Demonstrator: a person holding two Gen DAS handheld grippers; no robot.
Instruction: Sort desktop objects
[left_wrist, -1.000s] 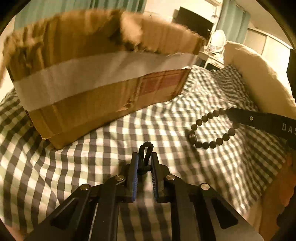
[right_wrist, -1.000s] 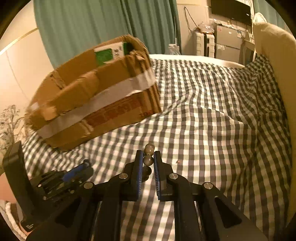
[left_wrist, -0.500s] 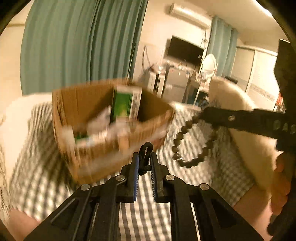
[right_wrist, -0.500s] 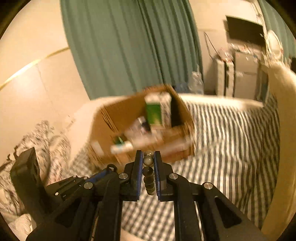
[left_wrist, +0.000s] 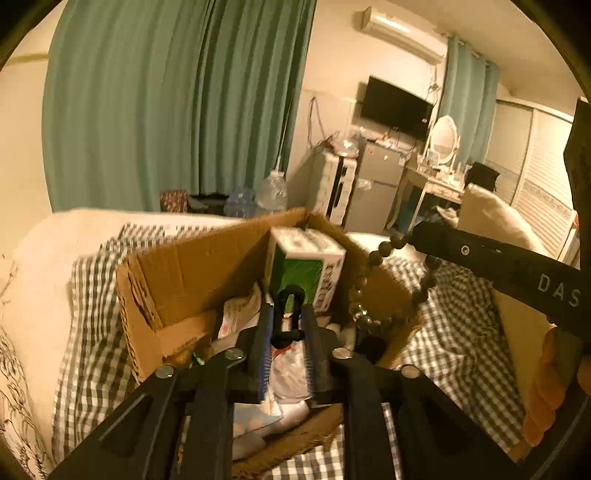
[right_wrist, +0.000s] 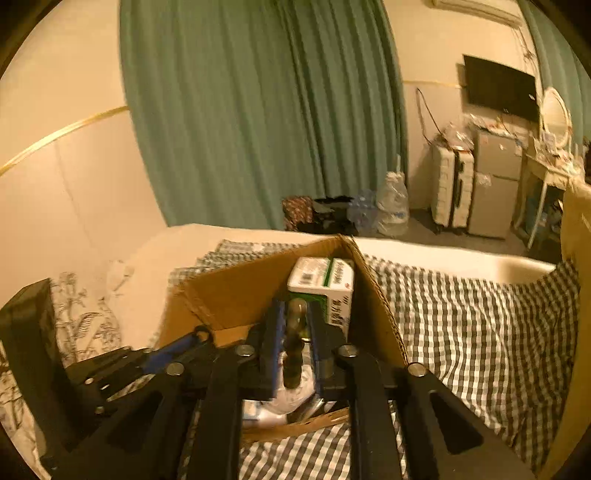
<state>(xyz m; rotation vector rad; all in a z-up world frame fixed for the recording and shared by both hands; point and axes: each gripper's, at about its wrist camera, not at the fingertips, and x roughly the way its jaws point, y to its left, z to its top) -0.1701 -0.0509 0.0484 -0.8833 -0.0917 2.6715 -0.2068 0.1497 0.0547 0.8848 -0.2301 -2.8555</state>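
An open cardboard box (left_wrist: 192, 266) stands on the checked bed cover; it also shows in the right wrist view (right_wrist: 236, 291). Inside it are a green-and-white carton (left_wrist: 304, 260), papers and packets. My left gripper (left_wrist: 289, 314) is shut on a small black loop (left_wrist: 290, 299) and hangs over the box's opening. My right gripper (right_wrist: 295, 317) is shut on a dark bead bracelet (right_wrist: 294, 332), also over the box. From the left wrist view the bracelet (left_wrist: 373, 291) dangles from the right gripper's finger (left_wrist: 480, 254) above the box's right side.
The checked cover (right_wrist: 461, 314) spreads to the right of the box. A cream pillow (left_wrist: 491, 218) lies at the far right. Green curtains (right_wrist: 258, 110), a suitcase (right_wrist: 452, 192), a small fridge (right_wrist: 493, 184) and a dressing table stand beyond the bed.
Both grippers rose from low beside the box and moved forward to above its opening, each keeping its hold. The box's inside is now in sight.
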